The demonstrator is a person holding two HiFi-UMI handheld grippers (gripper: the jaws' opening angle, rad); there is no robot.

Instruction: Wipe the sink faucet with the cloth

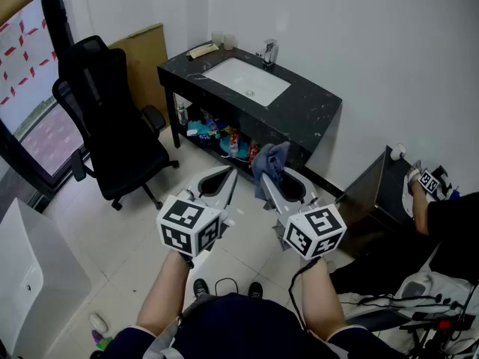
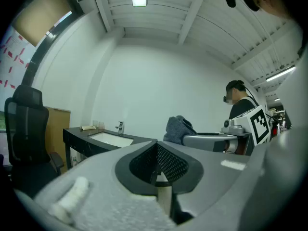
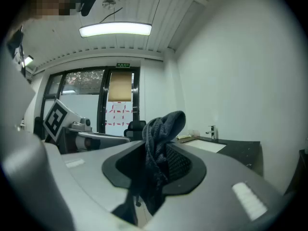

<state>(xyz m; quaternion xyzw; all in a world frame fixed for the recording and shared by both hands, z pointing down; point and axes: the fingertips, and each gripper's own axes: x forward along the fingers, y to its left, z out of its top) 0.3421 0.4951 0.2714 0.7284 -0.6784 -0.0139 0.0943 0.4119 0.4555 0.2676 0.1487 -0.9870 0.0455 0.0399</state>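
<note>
Jaws of the right gripper (image 1: 272, 179) clamp the cloth (image 1: 269, 158); the left gripper (image 1: 227, 175) is closed and empty. Carrying the cloth level to the faucet (image 1: 269, 51), well ahead, calls for a firm grip.

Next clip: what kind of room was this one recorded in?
Probably a washroom corner inside an office or lab: a black counter with a white sink and faucet against the wall, and a black office chair beside it.

Office-like room: black sink counter (image 1: 314, 112), swivel chair (image 1: 105, 122), glass doors (image 3: 118, 112).
</note>
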